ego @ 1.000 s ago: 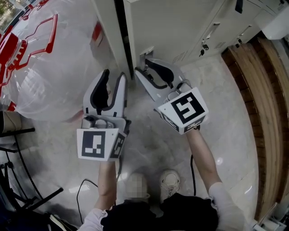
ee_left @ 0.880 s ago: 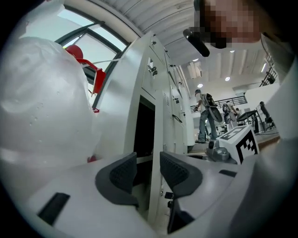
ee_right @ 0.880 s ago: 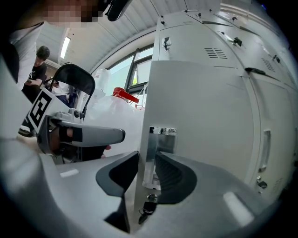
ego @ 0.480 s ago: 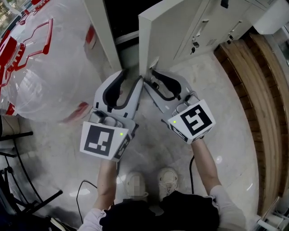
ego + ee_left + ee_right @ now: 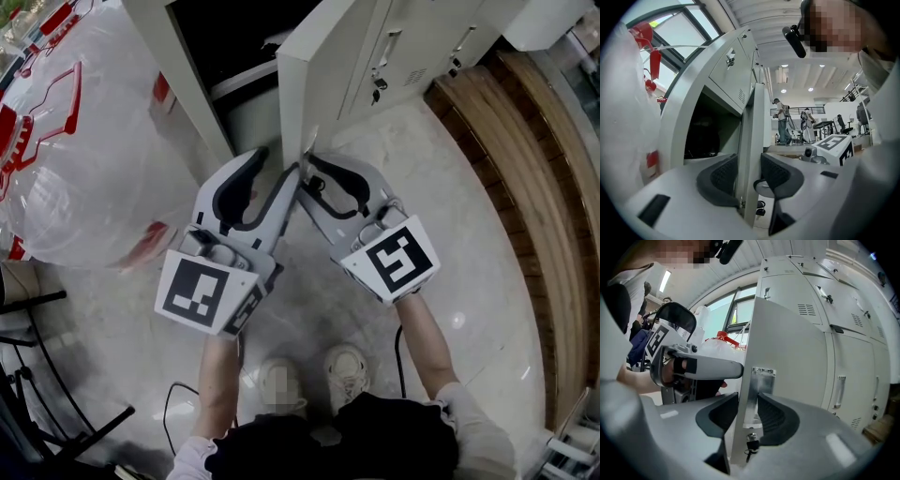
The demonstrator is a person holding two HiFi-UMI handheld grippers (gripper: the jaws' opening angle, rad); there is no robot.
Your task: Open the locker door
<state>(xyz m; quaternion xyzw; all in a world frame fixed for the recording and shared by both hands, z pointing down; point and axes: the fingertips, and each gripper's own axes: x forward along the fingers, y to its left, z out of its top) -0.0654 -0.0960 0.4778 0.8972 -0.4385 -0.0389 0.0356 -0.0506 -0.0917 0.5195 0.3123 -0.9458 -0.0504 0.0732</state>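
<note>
The grey locker door (image 5: 328, 56) stands partly open, and the dark locker inside (image 5: 234, 37) shows to its left. My left gripper (image 5: 278, 161) is open at the door's free edge (image 5: 752, 140), one jaw on each side of it. My right gripper (image 5: 306, 170) straddles the same edge from the other side, at the metal latch plate (image 5: 761, 378). Its jaws have just been opening, and the door edge is still between them. A key (image 5: 750, 444) hangs in the lock just below. Each gripper view shows the other gripper across the door.
A big clear plastic bag with red print (image 5: 84, 159) lies on the floor at left. Closed lockers (image 5: 422, 47) continue to the right, then a wooden strip (image 5: 525, 187). Black stand legs (image 5: 37, 375) and a cable (image 5: 187, 394) lie near my shoes (image 5: 347, 370).
The door has swung from almost shut to partly open. Both grippers have come back with its edge, and the left one has moved right until the edge lies between its jaws.
</note>
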